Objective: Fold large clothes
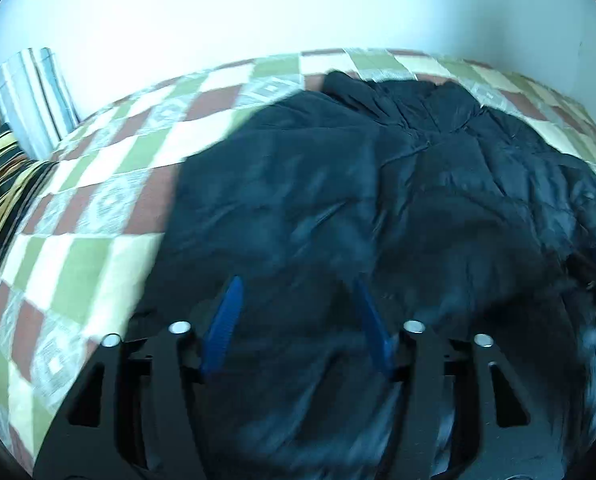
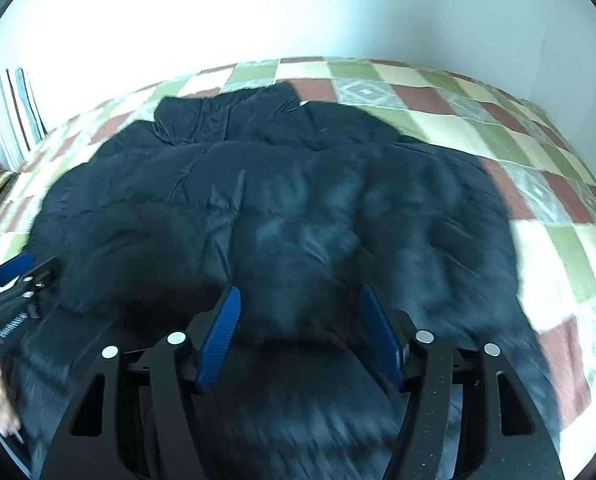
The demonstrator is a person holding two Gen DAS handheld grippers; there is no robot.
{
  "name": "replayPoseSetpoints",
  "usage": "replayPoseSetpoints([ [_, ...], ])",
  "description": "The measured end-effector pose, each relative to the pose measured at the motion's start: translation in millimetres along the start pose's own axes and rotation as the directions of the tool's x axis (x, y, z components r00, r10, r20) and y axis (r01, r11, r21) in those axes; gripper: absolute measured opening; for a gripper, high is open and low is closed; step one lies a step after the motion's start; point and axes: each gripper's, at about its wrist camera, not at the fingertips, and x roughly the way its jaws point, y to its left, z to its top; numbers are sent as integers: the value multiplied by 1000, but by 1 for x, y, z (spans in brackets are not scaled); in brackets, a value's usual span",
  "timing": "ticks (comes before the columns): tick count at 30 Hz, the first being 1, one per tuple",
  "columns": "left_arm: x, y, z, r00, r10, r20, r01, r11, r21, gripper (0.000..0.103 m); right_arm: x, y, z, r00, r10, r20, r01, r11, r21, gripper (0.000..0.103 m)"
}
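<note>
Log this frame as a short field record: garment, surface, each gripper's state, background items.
garment: dark navy puffer jacket, spread out, rumpled
surface: green, white and red checked bedspread
left gripper: open, over the jacket, gripping nothing
right gripper: open, over the jacket, gripping nothing
fingers: blue ribbed pads
background: striped pillow by the white wall
image quality: motion blur

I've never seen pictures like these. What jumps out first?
A big dark puffy jacket sprawls across the middle of a checked green, red and cream bedspread. At the bottom of each view, a tool with blue fingers stands open over the jacket: the left tool and the right tool.
</note>
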Motion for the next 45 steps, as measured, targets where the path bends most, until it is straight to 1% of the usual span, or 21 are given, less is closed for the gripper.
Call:
replayPoseSetpoints([
  [1, -14, 9, -11, 1000, 1, 15, -1, 1000, -16, 72, -9, -2, -6, 1000, -9, 9, 9, 1000, 0, 73],
  [3, -36, 28, -33, 1000, 2, 30, -1, 999, -49, 76, -39, -17, -25, 998, -46, 41, 46, 999, 2, 78],
  [6, -65, 56, -74, 999, 32, 15, -30, 995, -90, 80, -69, -40, -55, 995, -91, 38, 90, 996, 25, 80],
  [8, -82, 75, -101, 999, 47, -5, -47, 990, -131, 80, -85, -59, -81, 994, -113, 10, 113, 992, 59, 80],
  [12, -104, 99, -147, 998, 36, -58, -46, 979, -199, 81, -106, -81, -123, 989, -143, -37, 145, 985, 93, 80],
  [17, -122, 108, -192, 994, -68, -84, 41, 957, -287, 81, -117, -99, -165, 990, -120, -77, 130, 982, 137, 80],
  [19, -125, 107, -205, 992, -86, -89, 57, 956, -289, 81, -118, -103, -179, 991, -99, -88, 112, 981, 157, 80],
  [21, -126, 108, -214, 986, -135, -97, 100, 947, -306, 81, -118, -104, -187, 993, -77, -92, 92, 980, 177, 81],
  [23, -127, 108, -219, 985, -151, -88, 115, 940, -323, 79, -120, -104, -193, 995, -52, -86, 68, 977, 201, 81],
  [24, -126, 108, -222, 984, -159, -86, 122, 935, -332, 78, -120, -103, -195, 996, -40, -84, 57, 977, 205, 81],
  [25, -125, 109, -222, 979, -180, -90, 139, 928, -346, 71, -121, -101, -196, 996, -36, -84, 52, 978, 202, 81],
  [27, -125, 109, -222, 974, -206, -91, 160, 918, -364, 68, -122, -96, -199, 996, -28, -86, 43, 981, 188, 80],
  [28, -126, 108, -222, 974, -206, -90, 161, 919, -361, 68, -123, -94, -200, 996, -22, -85, 38, 982, 184, 74],
  [29, -127, 107, -223, 974, -208, -90, 164, 921, -353, 68, -125, -91, -201, 997, -7, -82, 22, 983, 182, 63],
  [32, -129, 106, -225, 969, -229, -87, 187, 920, -345, 68, -126, -87, -203, 996, 14, -83, 2, 982, 191, 54],
  [36, -128, 103, -229, 969, -231, -81, 191, 920, -342, 68, -127, -85, -204, 996, 26, -82, -9, 979, 203, 49],
  [38, -128, 101, -229, 967, -242, -74, 204, 918, -341, 62, -128, -84, -204, 996, 29, -81, -13, 979, 203, 46],
  [40, -129, 97, -229, 964, -259, -66, 224, 918, -327, 43, -130, -84, -205, 996, 37, -78, -20, 978, 208, 41],
  [42, -130, 92, -228, 963, -261, -62, 231, 924, -304, 37, -131, -83, -206, 996, 46, -74, -29, 976, 215, 36],
  [44, -131, 89, -228, 964, -261, -54, 235, 926, -295, 29, -134, -83, -207, 996, 52, -70, -35, 974, 223, 27],
  [45, -132, 89, -229, 963, -267, -47, 242, 924, -297, 22, -135, -84, -207, 996, 60, -67, -43, 973, 229, 25],
])
